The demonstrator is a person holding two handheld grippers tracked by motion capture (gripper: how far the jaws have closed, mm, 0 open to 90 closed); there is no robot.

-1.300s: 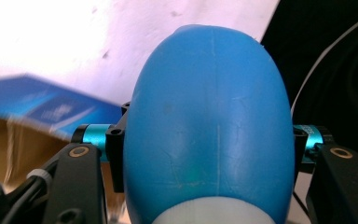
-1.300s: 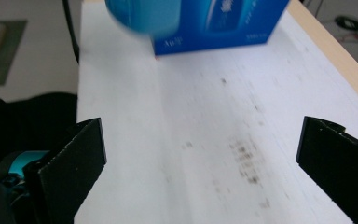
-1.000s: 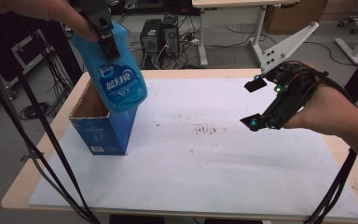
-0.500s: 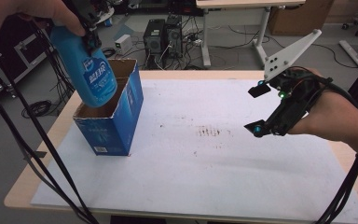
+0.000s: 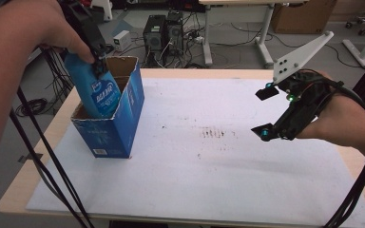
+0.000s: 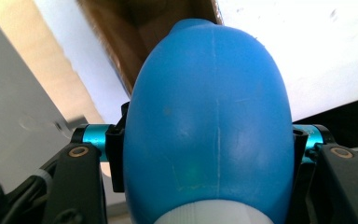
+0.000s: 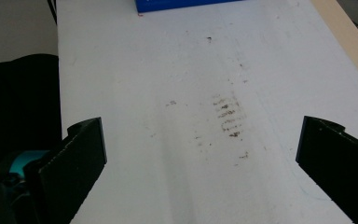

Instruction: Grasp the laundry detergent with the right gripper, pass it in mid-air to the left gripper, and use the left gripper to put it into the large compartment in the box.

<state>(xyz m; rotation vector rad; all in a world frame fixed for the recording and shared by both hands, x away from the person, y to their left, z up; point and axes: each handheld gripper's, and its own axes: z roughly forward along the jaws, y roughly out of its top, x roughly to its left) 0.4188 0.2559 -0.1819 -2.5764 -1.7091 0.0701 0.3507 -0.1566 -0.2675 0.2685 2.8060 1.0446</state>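
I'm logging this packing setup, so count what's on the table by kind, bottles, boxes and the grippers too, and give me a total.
Blue bottle, lower end inside the box: 1
Blue cardboard box, top open: 1
Grippers: 2, the left gripper shut on the bottle, the right gripper open above the white table cover
Total: 4

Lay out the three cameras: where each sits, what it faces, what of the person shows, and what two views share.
High view: above the table's near side, looking forward and down; both forearms and claws enter.
Left gripper view: on the left claw, facing down the clamped blue bottle into the box; its jaws show.
Right gripper view: on the right claw, facing the stained white mat; open jaws show.
Shared: high and right gripper views both show the stains.
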